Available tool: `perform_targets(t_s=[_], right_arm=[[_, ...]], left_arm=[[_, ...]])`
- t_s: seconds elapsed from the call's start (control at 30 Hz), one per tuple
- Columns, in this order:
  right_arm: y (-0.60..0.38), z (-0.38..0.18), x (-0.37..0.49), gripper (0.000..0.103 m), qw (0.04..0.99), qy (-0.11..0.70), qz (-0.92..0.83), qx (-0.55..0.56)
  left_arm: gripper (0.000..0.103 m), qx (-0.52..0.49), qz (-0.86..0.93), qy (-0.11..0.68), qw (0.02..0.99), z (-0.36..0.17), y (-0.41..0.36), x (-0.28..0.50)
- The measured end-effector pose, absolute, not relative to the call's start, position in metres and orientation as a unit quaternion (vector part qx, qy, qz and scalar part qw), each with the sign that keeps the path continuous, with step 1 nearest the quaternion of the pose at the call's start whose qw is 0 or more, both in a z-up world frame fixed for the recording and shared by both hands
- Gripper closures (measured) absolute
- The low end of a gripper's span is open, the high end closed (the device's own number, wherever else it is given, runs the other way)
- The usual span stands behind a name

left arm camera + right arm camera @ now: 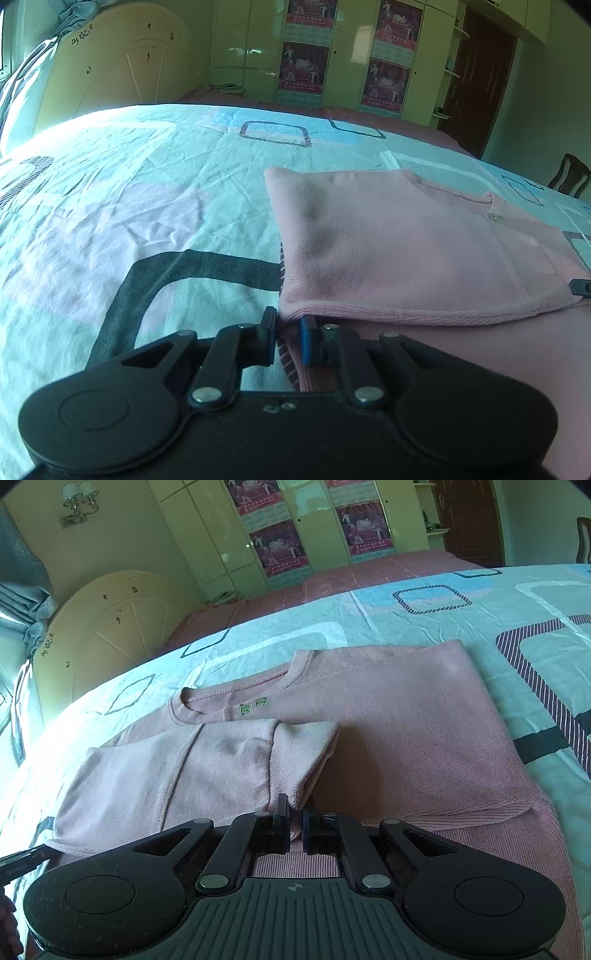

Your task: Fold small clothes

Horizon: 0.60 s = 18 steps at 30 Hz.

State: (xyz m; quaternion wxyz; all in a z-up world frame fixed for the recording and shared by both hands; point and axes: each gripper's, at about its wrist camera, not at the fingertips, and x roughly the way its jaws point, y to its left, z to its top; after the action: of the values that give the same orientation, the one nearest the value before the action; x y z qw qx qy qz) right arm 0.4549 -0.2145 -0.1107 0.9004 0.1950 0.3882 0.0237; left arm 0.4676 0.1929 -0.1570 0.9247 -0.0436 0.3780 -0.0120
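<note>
Left gripper [288, 325] pinches the pink sweater [388, 716] at its folded hem; right gripper [294, 821] pinches the cuff of the sleeve [221, 760] folded across the sweater on the bedsheet [147, 192].

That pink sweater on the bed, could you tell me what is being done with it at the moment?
A person is folding the pink sweater on the patterned bedsheet, with a handheld gripper in each hand. The right gripper is shut on a sleeve cuff, with the sleeve laid across the sweater's body. The left gripper pinches the sweater's ribbed edge at its left side. The sweater lies partly folded, neckline away from the grippers.
</note>
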Motion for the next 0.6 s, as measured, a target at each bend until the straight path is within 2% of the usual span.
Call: perform_targets(t_s=[0.1, 0.17, 0.23, 0.33, 0.47, 0.53, 0.6], right_arm=[[-0.218, -0.113, 0.455, 0.098, 0.893, 0.397, 0.018, 0.211], [-0.221, -0.104, 0.453, 0.097, 0.896, 0.393, 0.003, 0.208], [-0.221, -0.089, 0.445, 0.092, 0.911, 0.368, -0.009, 0.186], [-0.212, -0.076, 0.441, 0.092, 0.926, 0.343, 0.001, 0.156], [-0.185, -0.087, 0.455, 0.092, 0.918, 0.373, 0.045, 0.127], [-0.172, -0.107, 0.463, 0.092, 0.898, 0.427, 0.050, 0.089], [-0.171, -0.107, 0.459, 0.092, 0.900, 0.426, 0.060, 0.075]], left_arm=[[0.089, -0.041, -0.024, 0.390, 0.920, -0.155, 0.194, 0.468], [0.081, -0.070, -0.036, 0.398, 0.914, -0.144, 0.205, 0.460], [0.076, -0.080, -0.031, 0.373, 0.924, -0.129, 0.213, 0.444], [0.070, -0.076, -0.034, 0.343, 0.936, -0.117, 0.209, 0.439], [0.065, -0.055, -0.071, 0.350, 0.932, -0.132, 0.176, 0.462], [0.063, -0.038, -0.091, 0.377, 0.921, -0.148, 0.163, 0.470], [0.058, -0.027, -0.104, 0.391, 0.914, -0.155, 0.157, 0.474]])
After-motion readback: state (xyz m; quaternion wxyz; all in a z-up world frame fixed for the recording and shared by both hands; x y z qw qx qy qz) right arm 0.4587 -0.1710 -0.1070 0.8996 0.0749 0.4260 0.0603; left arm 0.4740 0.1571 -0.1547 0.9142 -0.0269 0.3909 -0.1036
